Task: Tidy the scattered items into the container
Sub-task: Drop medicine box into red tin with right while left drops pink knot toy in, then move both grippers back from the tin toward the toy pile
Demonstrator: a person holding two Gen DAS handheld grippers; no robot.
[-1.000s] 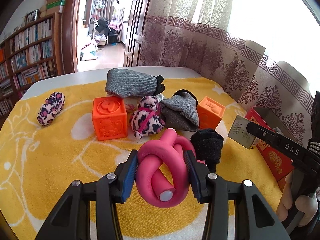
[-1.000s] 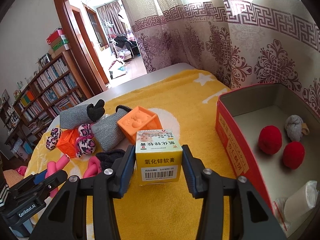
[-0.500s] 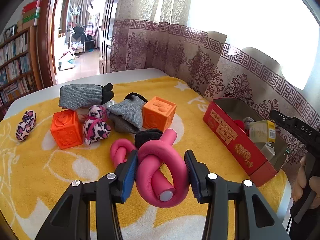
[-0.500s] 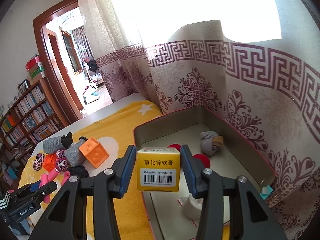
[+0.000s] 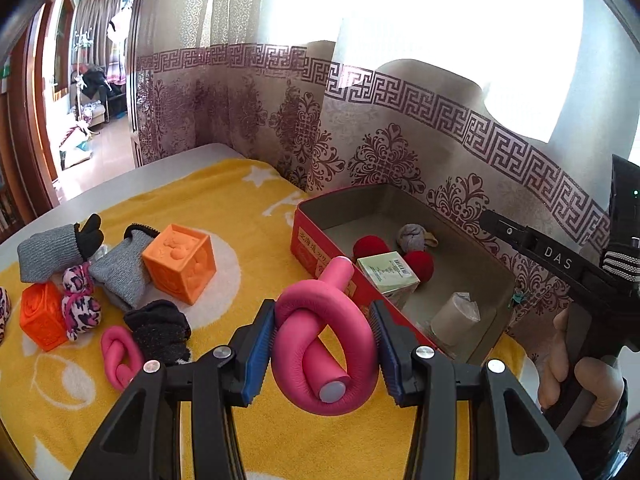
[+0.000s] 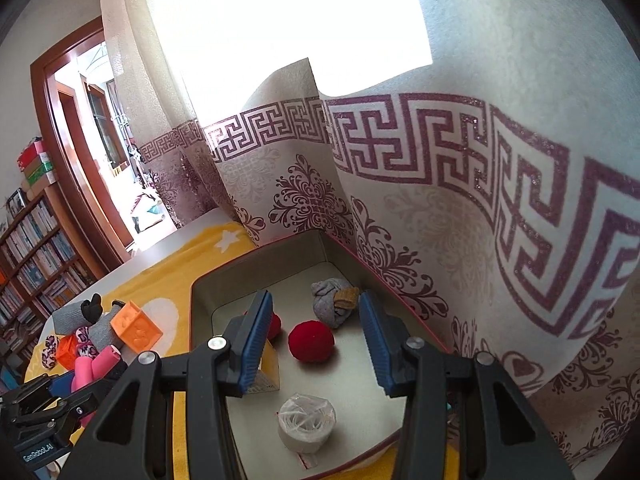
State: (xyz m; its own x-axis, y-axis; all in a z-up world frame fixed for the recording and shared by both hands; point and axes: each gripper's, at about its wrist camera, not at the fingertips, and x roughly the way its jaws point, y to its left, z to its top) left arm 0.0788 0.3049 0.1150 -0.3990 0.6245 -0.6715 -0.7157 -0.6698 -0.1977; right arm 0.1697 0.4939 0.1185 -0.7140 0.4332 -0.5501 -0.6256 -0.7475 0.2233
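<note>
My left gripper (image 5: 324, 354) is shut on a knotted pink foam curler (image 5: 326, 344) and holds it above the yellow towel, just left of the red tin box (image 5: 316, 246). My right gripper (image 6: 316, 340) is open and empty above the box's inside (image 6: 360, 392). The medicine carton (image 5: 386, 276) lies in the box, next to two red balls (image 6: 311, 340), a grey sock ball (image 6: 332, 306) and a plastic-wrapped roll (image 6: 306, 424). In the right wrist view the carton (image 6: 268, 368) sits beside my left finger.
On the yellow towel (image 5: 224, 208) lie two orange cubes (image 5: 180, 262), grey gloves (image 5: 120, 266), a black sock (image 5: 160, 332), another pink curler (image 5: 118, 356) and leopard-print scrunchies (image 5: 80, 304). A patterned curtain (image 5: 400, 128) hangs right behind the box. The table edge runs at the far left.
My right gripper has opened and let the medicine carton fall into the box. My left gripper has carried the pink curler to the right, closer to the box.
</note>
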